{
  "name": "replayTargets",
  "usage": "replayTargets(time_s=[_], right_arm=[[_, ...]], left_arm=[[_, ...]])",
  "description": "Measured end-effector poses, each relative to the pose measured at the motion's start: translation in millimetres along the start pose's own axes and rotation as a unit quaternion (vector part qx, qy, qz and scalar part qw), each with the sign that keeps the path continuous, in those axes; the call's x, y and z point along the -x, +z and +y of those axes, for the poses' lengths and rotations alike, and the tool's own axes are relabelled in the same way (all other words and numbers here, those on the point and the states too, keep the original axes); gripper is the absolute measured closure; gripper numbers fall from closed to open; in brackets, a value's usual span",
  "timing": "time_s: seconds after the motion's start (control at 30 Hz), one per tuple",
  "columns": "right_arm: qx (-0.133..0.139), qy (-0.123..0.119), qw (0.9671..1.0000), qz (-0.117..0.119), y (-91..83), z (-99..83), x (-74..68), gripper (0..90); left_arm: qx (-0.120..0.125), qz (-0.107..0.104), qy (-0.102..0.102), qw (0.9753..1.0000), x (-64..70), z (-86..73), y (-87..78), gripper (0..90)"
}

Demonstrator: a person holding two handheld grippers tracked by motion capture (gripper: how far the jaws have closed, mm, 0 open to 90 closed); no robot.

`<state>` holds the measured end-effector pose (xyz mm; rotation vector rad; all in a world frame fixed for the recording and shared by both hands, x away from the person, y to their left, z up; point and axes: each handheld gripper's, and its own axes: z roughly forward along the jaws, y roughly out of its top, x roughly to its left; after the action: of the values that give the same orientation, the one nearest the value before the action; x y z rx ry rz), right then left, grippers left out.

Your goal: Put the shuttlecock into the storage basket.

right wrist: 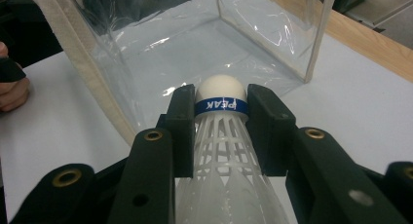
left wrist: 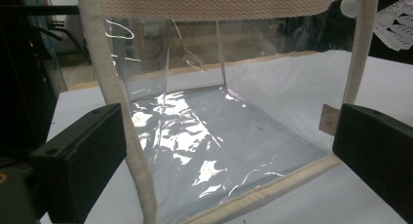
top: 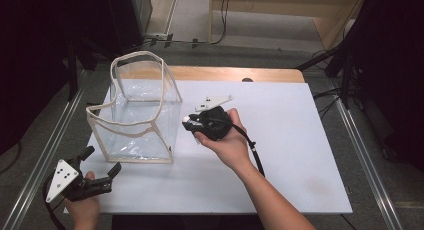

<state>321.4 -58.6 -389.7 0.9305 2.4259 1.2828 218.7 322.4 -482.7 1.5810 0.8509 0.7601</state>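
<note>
1. Holding item: right gripper [top: 192, 122], jaws clamped on a white plastic shuttlecock [right wrist: 220, 136] at its blue band, just under the cork. In the right gripper view the cork points away from the hand, the skirt runs back between the jaws toward the camera.

2. Receiving item: clear plastic bag [top: 137, 110] with cream webbing trim, standing on the white table [top: 280, 155], left of centre. Its mouth looks open at the top, one side panel sagging lower than the others.

3. Key relation: the bag lies directly ahead of the shuttlecock's cork end and to the person's left of the right gripper. The shuttlecock's long axis points at the bag's near wall, not at its mouth. Cork and wall are near each other but apart; in the right gripper view the cork sits in front of the clear panel [right wrist: 160, 63].

4. Judgement: entry would call for lifting the cork above the rim and tipping it downward, since the wall stands between it and the interior.

5. Second tool: left gripper [top: 97, 177], jaws spread wide and grasping nothing, low at the table's near left corner. The left gripper view looks between those jaws at the bag's near edge binding [left wrist: 272, 187], apart from it.

6. Nearer hand: the right gripper is closer to the bag's mouth; the left is placed to steady the lower trim.
</note>
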Motion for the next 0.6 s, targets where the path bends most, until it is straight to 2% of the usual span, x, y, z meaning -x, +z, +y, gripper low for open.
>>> replayTargets(time_s=[0.6], right_arm=[[0.016, -0.01, 0.9998, 0.0, -3.2, 11.9, -4.1, 63.2]], left_arm=[[-0.002, 0.0, 0.002, 1.0, 0.1, 0.0, 0.1, 0.0]])
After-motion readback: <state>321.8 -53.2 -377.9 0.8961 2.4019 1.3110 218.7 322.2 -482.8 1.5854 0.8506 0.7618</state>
